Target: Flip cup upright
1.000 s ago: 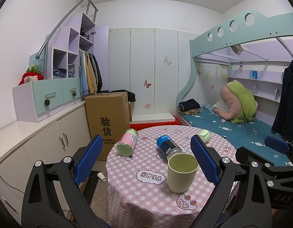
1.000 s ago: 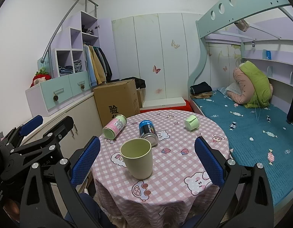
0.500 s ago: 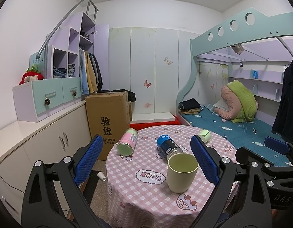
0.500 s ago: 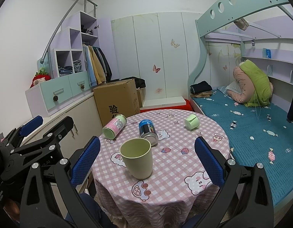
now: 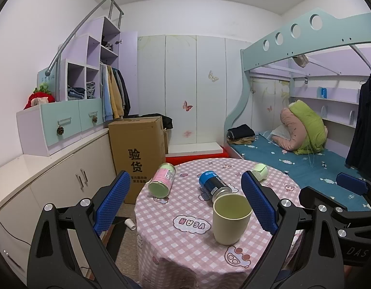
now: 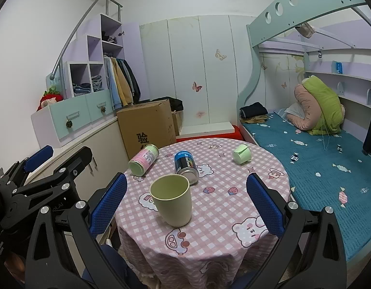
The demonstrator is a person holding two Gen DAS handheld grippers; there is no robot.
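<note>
Nothing has moved: cup [image 6: 171, 200] stands upright near the table [image 6: 269, 168] front edge; both grippers [image 5: 185, 202] [image 6: 185, 202] hang wide open, empty — task looks done.

Pink can [image 5: 162, 180] and blue can [image 5: 212, 186] lying on checked tablecloth [image 5: 185, 240], cardboard box [image 5: 137, 154] beside it

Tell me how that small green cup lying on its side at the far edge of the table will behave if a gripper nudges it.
The small green cup lies on its side, so it will probably roll, likely curving since it tapers. It looks light, so a nudge may send it skidding across the tablecloth toward the edge.
</note>
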